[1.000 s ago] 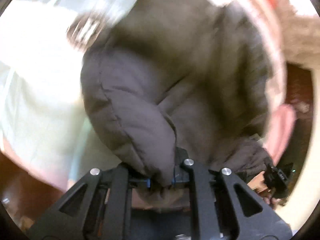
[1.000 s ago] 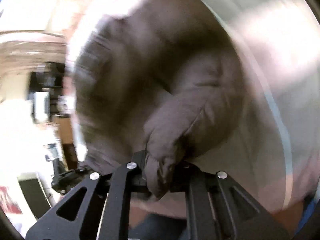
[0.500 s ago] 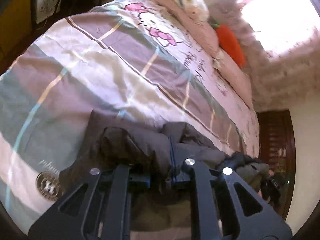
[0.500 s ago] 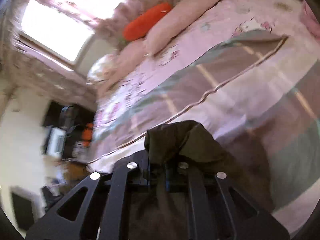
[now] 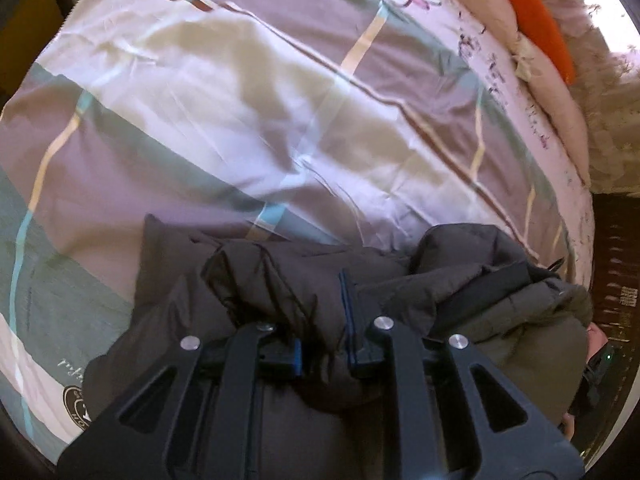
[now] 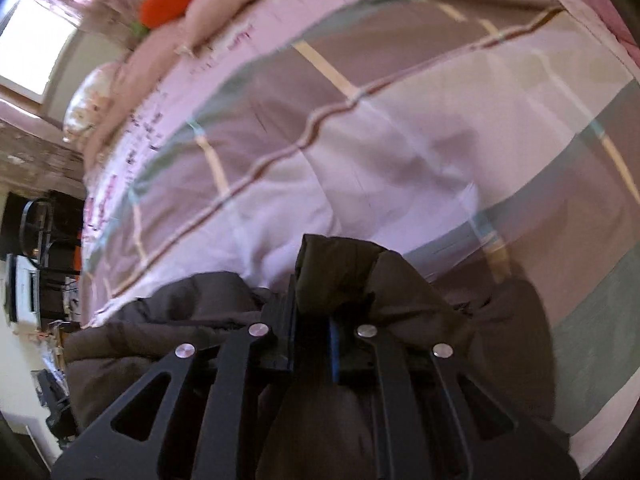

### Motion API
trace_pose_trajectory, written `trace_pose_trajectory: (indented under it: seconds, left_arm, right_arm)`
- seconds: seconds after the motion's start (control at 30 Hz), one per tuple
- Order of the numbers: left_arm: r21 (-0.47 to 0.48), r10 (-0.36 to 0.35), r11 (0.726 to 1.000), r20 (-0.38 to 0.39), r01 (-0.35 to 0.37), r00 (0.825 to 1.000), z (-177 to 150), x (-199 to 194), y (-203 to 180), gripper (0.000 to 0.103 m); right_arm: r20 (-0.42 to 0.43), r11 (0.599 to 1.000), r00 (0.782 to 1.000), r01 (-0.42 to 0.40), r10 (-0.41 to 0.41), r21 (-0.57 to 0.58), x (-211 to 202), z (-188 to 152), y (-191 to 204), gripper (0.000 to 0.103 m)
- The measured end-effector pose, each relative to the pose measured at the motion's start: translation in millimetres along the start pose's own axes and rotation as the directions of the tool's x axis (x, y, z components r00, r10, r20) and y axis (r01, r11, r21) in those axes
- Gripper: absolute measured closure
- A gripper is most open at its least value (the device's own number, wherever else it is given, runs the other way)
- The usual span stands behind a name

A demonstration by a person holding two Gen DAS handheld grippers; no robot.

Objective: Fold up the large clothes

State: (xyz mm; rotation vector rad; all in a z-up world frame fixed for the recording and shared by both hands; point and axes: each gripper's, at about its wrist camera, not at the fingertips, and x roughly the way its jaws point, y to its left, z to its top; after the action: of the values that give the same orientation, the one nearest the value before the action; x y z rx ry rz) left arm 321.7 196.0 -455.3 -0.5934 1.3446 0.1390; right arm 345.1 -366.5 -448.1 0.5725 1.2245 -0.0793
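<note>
The bed (image 5: 248, 92) lies wide and bare beyond the grippers — its striped, checked cover (image 6: 400, 152) runs flat to the far edge, where pink pillows (image 6: 224, 8) and an orange carrot-shaped cushion (image 5: 540, 24) line the head. The dark padded jacket (image 5: 460, 276) is bunched at the bed's near edge, right below both tools. The left gripper (image 5: 322, 344) is clenched on a thick fold of the jacket; the right gripper (image 6: 312, 344) pinches another fold that stands up between its jaws. A chair (image 6: 44, 232) stands past the bed's left side.
</note>
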Motion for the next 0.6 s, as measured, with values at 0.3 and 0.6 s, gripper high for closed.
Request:
trace_pose_trajectory:
  seconds: [0.3,0.6]
  left_arm:
    - [-0.326,-0.363,0.879,0.017,0.349,0.932,32.4,-13.1,75.1,0.078]
    - [-0.298,-0.401,0.839,0.226,0.455,0.888,52.8,-95.0,95.4,0.02]
  right_arm:
    - [0.109,0.917,0.955,-0.295,0.275,0.267,-23.7,36.3,-49.4,0.054]
    - [0.226,0.985,0.964,-0.16,0.143,0.059,-118.9,51.1,-29.2,0.012]
